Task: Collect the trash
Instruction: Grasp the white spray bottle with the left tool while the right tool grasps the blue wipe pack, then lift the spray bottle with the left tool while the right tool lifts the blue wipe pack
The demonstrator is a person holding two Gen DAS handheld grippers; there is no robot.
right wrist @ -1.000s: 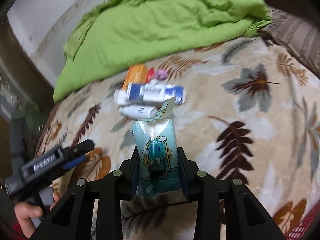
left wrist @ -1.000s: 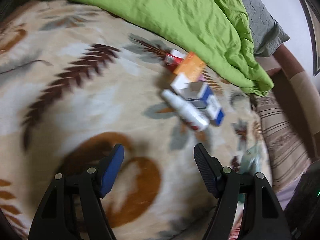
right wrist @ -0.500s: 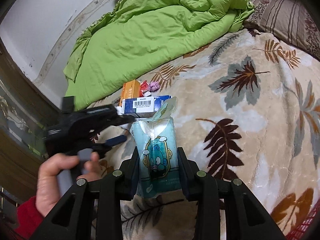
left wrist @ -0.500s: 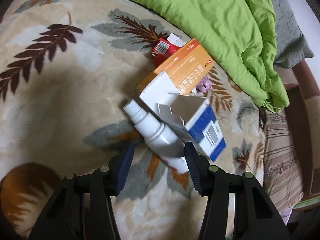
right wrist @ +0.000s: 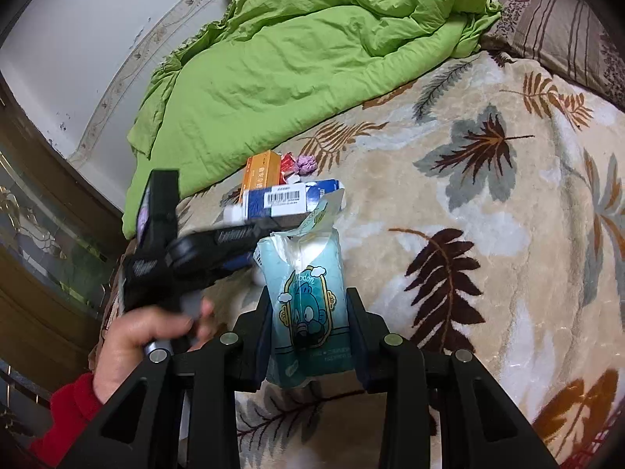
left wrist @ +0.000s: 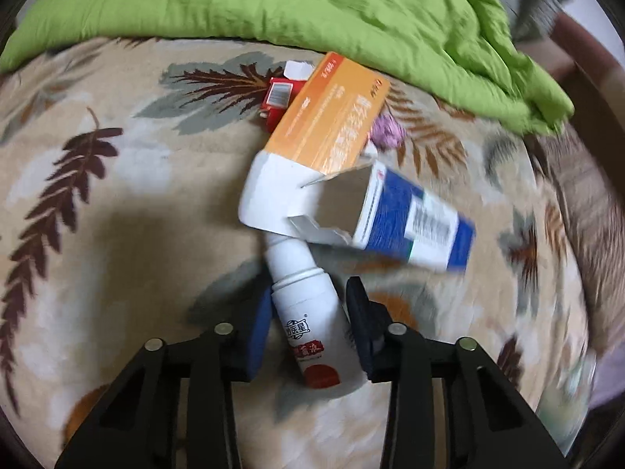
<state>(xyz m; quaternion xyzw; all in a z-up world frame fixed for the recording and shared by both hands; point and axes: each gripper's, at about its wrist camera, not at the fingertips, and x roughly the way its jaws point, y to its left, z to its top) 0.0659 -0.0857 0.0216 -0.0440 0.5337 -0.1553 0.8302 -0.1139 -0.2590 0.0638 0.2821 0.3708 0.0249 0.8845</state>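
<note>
A white spray bottle [left wrist: 308, 312] with a red label lies on the leaf-patterned blanket [left wrist: 117, 215], between the fingers of my left gripper [left wrist: 309, 305], which are closed against its sides. Beyond it lie an open blue-and-white box [left wrist: 414, 219], an orange box [left wrist: 332, 117], a small red box [left wrist: 278, 95] and a purple crumpled wad [left wrist: 386, 135]. My right gripper [right wrist: 308, 312] is shut on a light blue tissue pack [right wrist: 308, 305]. The left gripper body [right wrist: 183, 258] and the hand holding it show in the right wrist view, over the pile with the blue-and-white box [right wrist: 289, 199].
A rumpled green quilt [right wrist: 297, 62] covers the far part of the bed. A striped pillow [right wrist: 554, 27] lies at the far right. A wooden door frame [right wrist: 47, 179] and wall stand at the left. A red mesh edge [right wrist: 609, 445] shows at the lower right.
My left gripper moved forward to the pile and its fingers closed around the white spray bottle. My right gripper stayed shut on the tissue pack and barely moved.
</note>
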